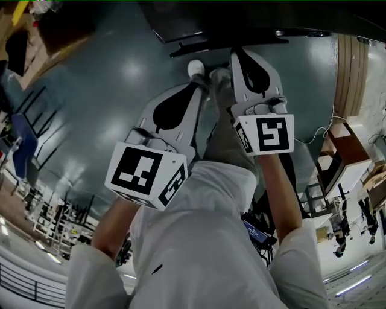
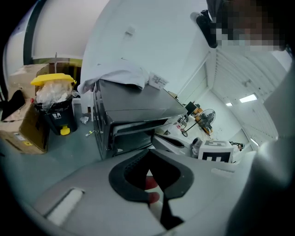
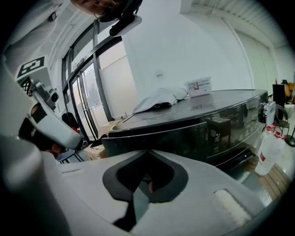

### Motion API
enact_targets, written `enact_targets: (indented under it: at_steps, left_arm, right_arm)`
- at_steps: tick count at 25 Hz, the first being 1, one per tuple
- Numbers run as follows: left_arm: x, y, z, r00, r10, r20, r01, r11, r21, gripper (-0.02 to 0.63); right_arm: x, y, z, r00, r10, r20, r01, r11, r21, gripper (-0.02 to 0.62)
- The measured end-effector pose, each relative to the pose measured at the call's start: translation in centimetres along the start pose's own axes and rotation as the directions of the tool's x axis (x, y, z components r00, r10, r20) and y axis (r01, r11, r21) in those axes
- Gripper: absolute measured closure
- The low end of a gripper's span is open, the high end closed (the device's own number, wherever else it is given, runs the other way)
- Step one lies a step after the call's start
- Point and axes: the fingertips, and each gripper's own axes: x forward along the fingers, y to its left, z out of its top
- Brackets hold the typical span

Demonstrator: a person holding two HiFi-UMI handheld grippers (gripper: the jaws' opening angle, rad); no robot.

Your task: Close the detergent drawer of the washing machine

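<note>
Two grippers show in the head view, held low before the person. The left gripper (image 1: 196, 87) and right gripper (image 1: 241, 55) both point up-frame at the dark edge of the washing machine (image 1: 205, 18). The right tip looks the nearer.

The left gripper view shows its jaws closed tip to tip on nothing. The machine stands well ahead and a little left, with a white cloth (image 2: 122, 76) on its lid. Under the lid a flat ledge juts from the front, which I take for the detergent drawer (image 2: 136, 125), pulled out.

The right gripper view shows its jaws likewise together and empty. The drawer's dark glossy face lies just beyond them, its long axis running across the view. A push straight ahead along the jaws should seat it, so the right hand seems better placed.
</note>
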Motion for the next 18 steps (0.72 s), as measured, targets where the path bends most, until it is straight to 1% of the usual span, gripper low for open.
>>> enact_targets:
  at_steps: [4, 11, 18]
  left_arm:
    - [-0.3, 0.7, 0.3, 1.0, 0.013, -0.001, -0.013, 1.0, -0.012, 0.594]
    - [0.2, 2.1, 0.8, 1.0, 0.019, 0.003, -0.019, 0.999, -0.041, 0.594]
    - [0.2, 3.2, 0.8, 0.999, 0.032, -0.003, -0.032, 0.998, -0.059, 0.594]
  right_arm:
    - [0.9, -0.1, 0.6, 1.0, 0.0, 0.001, 0.0, 1.0, -0.004, 0.594]
    - [1.2, -0.1, 0.6, 1.0, -0.008, -0.011, 0.009, 1.0, 0.024, 0.594]
    - [1.1, -0.1, 0.6, 1.0, -0.006, -0.016, 0.006, 1.0, 0.013, 0.592]
